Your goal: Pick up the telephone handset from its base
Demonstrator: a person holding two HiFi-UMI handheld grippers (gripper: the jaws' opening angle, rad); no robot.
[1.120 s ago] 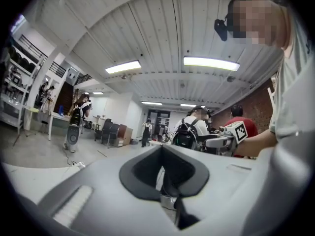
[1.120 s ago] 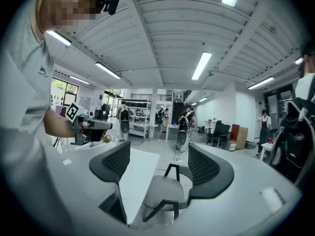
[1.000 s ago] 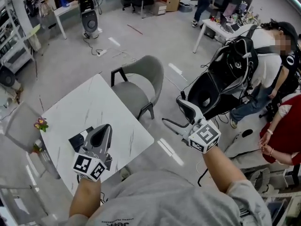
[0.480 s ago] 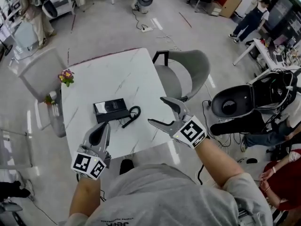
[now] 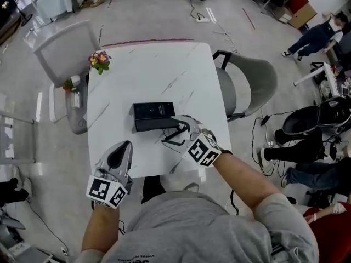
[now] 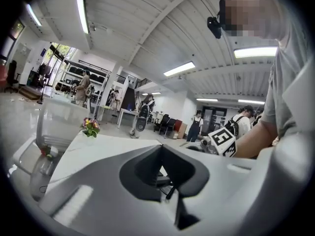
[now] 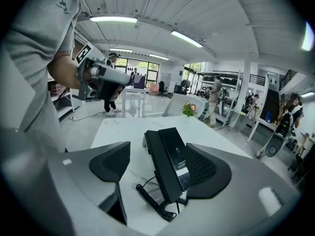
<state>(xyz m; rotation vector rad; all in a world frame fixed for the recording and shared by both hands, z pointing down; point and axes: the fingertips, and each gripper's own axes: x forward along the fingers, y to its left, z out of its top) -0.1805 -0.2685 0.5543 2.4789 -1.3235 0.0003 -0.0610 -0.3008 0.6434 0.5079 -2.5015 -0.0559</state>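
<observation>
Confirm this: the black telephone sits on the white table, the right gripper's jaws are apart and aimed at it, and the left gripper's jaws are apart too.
Wrong on the left gripper: the left gripper view shows its jaws together, holding nothing. The rest stands: the telephone sits on the white table, and the right gripper has its jaws apart, aimed at it.

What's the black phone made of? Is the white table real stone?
The telephone looks like smooth black plastic with a slight shine. Its curly cord looks rubbery. The table has a glossy white top with thin grey veins: marble or a marble-look surface, I cannot tell which.
</observation>
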